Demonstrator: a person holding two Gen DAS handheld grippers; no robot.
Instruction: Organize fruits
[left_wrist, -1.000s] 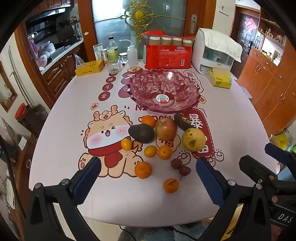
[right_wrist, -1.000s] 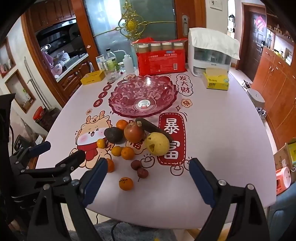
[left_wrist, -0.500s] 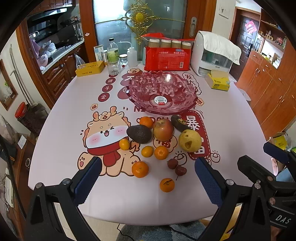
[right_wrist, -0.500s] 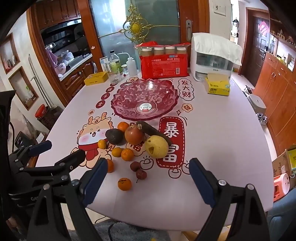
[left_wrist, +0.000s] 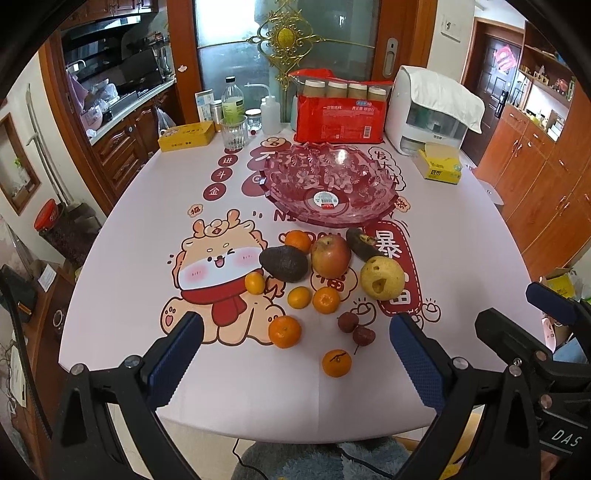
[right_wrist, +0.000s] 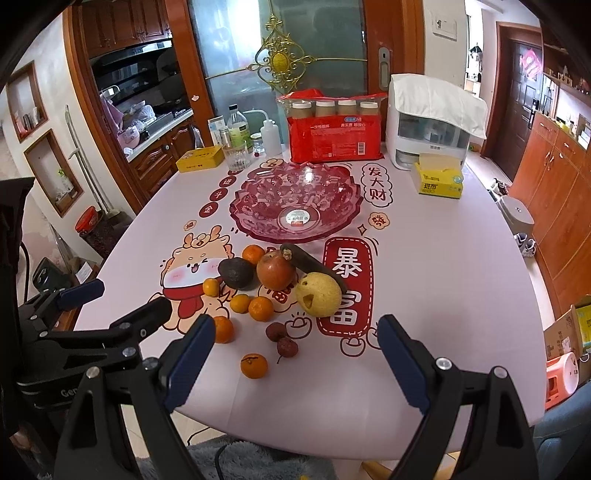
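Note:
An empty pink glass bowl stands mid-table. In front of it lie loose fruits: a red apple, a dark avocado, a yellow pear, a dark banana, several mandarins and two lychees. My left gripper is open and empty above the table's near edge. My right gripper is open and empty, beside it on the right.
At the back stand a red pack of cups, a white appliance, a yellow tissue box, a yellow tin, a glass and bottles. Wooden cabinets line the right.
Both grippers have drawn back and up a little from the table; the fruits look smaller and farther. Nothing on the table has moved.

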